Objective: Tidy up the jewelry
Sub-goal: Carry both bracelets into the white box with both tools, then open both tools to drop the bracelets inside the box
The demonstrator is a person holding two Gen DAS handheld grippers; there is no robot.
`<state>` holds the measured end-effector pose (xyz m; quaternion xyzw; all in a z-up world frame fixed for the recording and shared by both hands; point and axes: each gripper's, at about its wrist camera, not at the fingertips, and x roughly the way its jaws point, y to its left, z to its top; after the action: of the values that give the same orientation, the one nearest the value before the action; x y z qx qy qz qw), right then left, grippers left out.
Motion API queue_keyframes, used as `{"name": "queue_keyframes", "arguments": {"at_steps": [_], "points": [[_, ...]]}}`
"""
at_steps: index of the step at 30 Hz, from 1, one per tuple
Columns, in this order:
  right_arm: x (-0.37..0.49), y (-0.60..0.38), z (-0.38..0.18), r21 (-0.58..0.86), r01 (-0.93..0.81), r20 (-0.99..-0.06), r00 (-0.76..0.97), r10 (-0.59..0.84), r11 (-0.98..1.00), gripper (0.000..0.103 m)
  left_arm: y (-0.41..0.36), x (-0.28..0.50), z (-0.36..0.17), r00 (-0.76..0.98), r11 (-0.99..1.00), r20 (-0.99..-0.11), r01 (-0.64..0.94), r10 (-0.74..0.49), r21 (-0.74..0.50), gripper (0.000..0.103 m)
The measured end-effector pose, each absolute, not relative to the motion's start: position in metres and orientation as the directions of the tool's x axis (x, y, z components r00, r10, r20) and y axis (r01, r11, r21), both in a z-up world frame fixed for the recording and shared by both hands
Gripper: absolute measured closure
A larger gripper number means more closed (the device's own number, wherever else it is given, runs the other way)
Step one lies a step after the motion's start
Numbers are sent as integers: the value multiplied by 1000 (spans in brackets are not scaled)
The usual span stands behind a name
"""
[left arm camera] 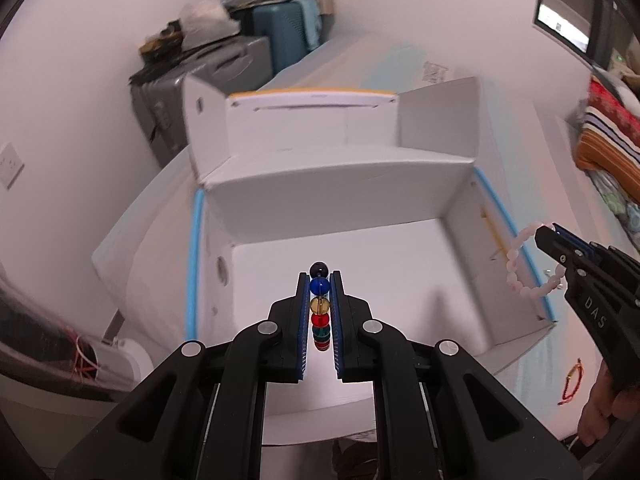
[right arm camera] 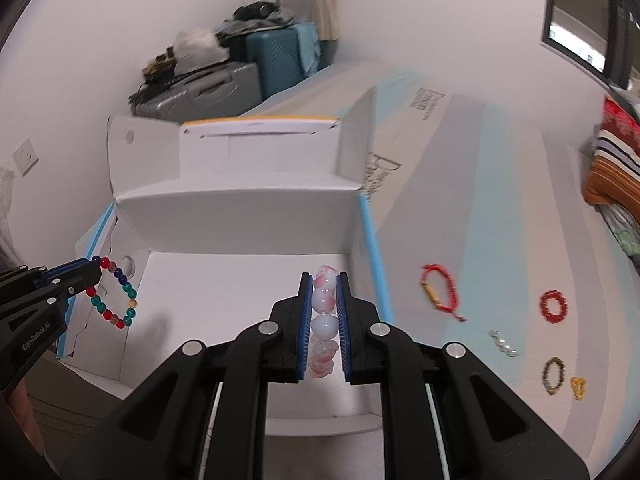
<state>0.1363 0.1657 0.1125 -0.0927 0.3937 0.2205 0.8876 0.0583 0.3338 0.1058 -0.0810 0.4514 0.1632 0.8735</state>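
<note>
Right wrist: five jewelry pieces (right arm camera: pixel 439 292) lie outside one box (right arm camera: pixel 240 204).

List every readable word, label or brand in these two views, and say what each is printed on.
"DAS": on the side of the right gripper, left wrist view.
"CenRobot.AI": on the side of the left gripper, right wrist view.
Printed logo and lettering on the big carton: too blurred to read.
Screen at upper right: text too small to read.
</note>
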Motion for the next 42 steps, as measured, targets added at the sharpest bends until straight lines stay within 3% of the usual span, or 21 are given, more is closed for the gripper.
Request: {"name": "queue_keyframes", "arguments": {"at_steps": [17, 32, 37, 38, 40, 42], "points": [[145, 224, 35, -48, -503, -844, 483, 234, 863, 92, 376, 70, 31, 400, 911, -899, -413, 179, -3, 94], [147, 229, 21, -56, -482, -853, 479, 209, 875, 88, 373, 73, 18, 382, 911, -912, -413, 151, -22, 91], [140, 218, 35, -55, -464, -828, 516, 219, 884, 52, 365, 65, 31, 413, 917, -897, -398, 155, -25, 64], [140, 215, 39, -56, -460, -822, 524, 221, 886, 45, 362, 63, 35, 421, 917, -892, -398, 162, -21, 46], [138, 210, 47, -53, -453, -810, 541, 227, 890, 37, 357, 57, 47, 451, 909, -866, -416, 217, 11, 27], [136, 203, 56, -56, -442, -795, 563, 228, 895, 27, 353, 53, 56, 472, 907, -846, -421, 248, 31, 25]]}}
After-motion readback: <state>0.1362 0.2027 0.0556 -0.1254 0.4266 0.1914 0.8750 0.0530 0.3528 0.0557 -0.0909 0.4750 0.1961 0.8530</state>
